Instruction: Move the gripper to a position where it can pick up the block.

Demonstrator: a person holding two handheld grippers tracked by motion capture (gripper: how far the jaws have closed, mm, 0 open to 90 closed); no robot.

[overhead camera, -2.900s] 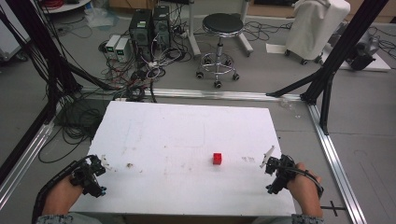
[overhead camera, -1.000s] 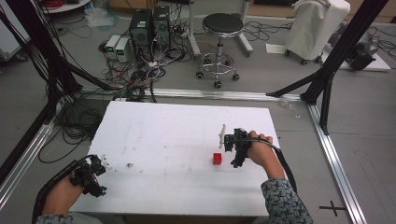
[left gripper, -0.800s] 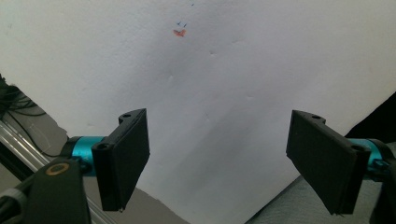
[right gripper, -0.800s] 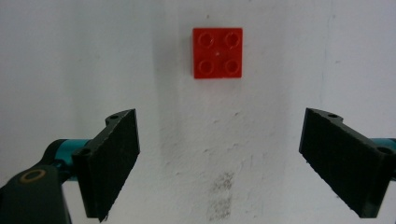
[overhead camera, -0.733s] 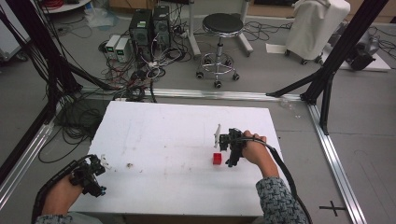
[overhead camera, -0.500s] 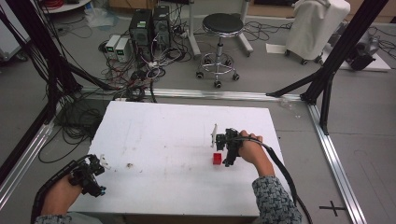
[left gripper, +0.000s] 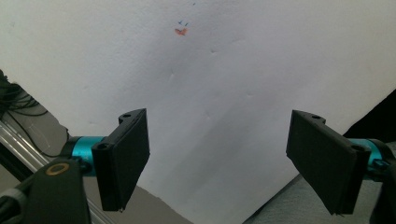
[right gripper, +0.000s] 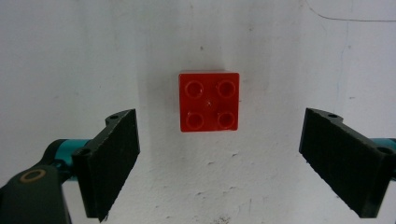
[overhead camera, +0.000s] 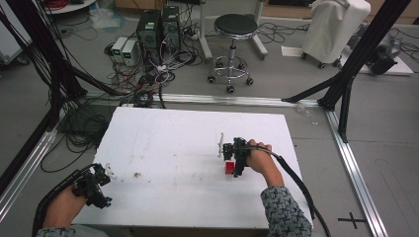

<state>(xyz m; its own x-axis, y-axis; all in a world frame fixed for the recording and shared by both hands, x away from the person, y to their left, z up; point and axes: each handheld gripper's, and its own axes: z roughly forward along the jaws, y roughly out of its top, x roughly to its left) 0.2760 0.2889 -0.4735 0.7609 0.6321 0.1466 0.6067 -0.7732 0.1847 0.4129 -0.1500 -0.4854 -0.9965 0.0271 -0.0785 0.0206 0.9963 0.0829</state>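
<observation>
Two grippers, both jaws standing wide.
Right gripper (right gripper: 219, 161) is hovering over red brick (right gripper: 209, 102), frame centre; left gripper (left gripper: 219, 158) is facing bare table (left gripper: 224, 70).

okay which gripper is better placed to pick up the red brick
Right. The right gripper hangs over the red brick, jaws open either side. The left gripper sits at the table's near left corner, far off.

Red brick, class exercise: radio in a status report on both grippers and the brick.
Right gripper open above red brick, jaws apart. Left gripper open at table corner. Brick studs up, untouched. Nothing in the way.
</observation>
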